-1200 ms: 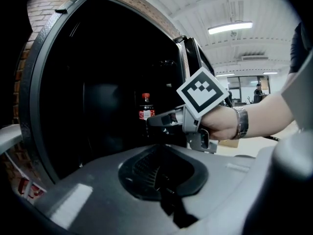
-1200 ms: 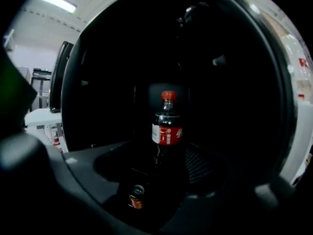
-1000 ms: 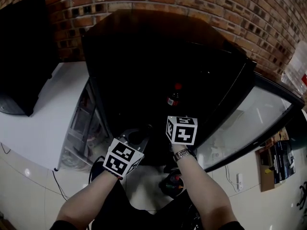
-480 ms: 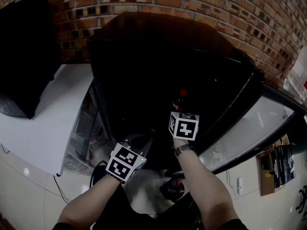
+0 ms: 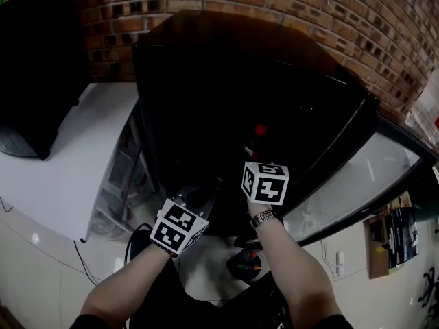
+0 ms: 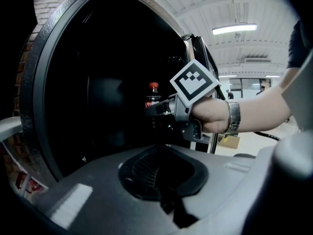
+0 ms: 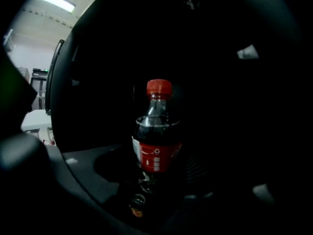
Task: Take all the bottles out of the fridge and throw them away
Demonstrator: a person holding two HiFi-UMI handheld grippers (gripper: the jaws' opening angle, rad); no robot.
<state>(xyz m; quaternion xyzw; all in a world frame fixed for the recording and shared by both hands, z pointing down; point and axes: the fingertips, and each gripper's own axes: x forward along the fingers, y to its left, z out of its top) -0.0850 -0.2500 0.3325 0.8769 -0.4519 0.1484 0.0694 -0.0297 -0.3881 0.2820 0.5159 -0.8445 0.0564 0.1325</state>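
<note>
A cola bottle (image 7: 156, 151) with a red cap and red label stands upright inside the dark fridge (image 5: 226, 81). My right gripper (image 7: 156, 176) reaches into the fridge, and the bottle's lower body stands between its wide jaws. The jaws have just closed a little. Its pads lie close on either side, but in the dark I see no squeeze. From the left gripper view, the right gripper (image 6: 159, 107) sits level with the bottle (image 6: 153, 94). My left gripper (image 6: 159, 153) waits outside, below the fridge opening, shut and empty.
The fridge's glass door (image 5: 357, 177) hangs open to the right. A white counter (image 5: 62, 163) and a black screen (image 5: 34, 81) lie to the left, with a brick wall (image 5: 309, 12) behind. A dark round container (image 5: 247, 266) sits on the floor by my feet.
My right gripper has edged a little deeper into the fridge, closer to the bottle. The left gripper has stayed where it was.
</note>
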